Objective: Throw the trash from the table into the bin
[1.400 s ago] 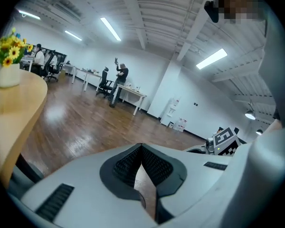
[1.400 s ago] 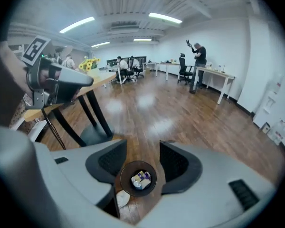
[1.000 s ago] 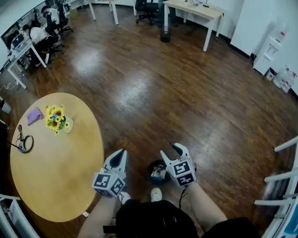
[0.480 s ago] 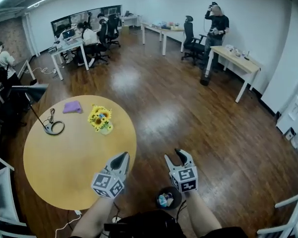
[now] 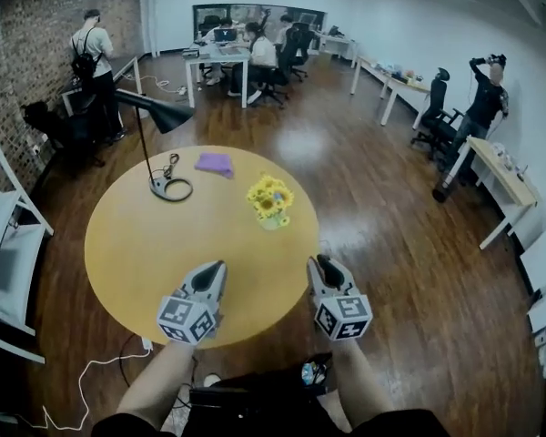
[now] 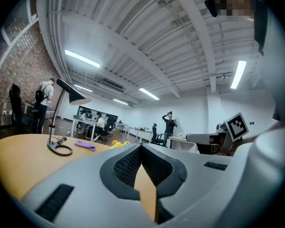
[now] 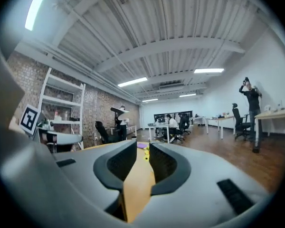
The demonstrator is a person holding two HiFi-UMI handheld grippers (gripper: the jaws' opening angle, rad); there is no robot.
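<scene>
A purple crumpled piece [image 5: 215, 163] lies at the far side of the round yellow table [image 5: 127, 244]; the left gripper view shows this purple piece [image 6: 84, 145] beyond the lamp base. Both grippers hover level over the table's near edge, pointing across it. My left gripper [image 5: 217, 268] [image 6: 141, 147] is shut and holds nothing. My right gripper [image 5: 321, 262] [image 7: 143, 145] has a narrow gap between its jaws, which are closing with nothing between them. The small black bin [image 5: 311, 372], with coloured trash inside, stands on the floor by the person's body, partly hidden.
A vase of sunflowers [image 5: 270, 202] stands mid-table near the right gripper's line. A black desk lamp [image 5: 168, 187] with a cable sits at the far left of the table. White shelving [image 5: 5, 262] is at the left. Desks, chairs and several people are farther off.
The view swung from the floor and bin up onto the table. Both grippers rose and moved over the table's near edge. The right jaws narrowed.
</scene>
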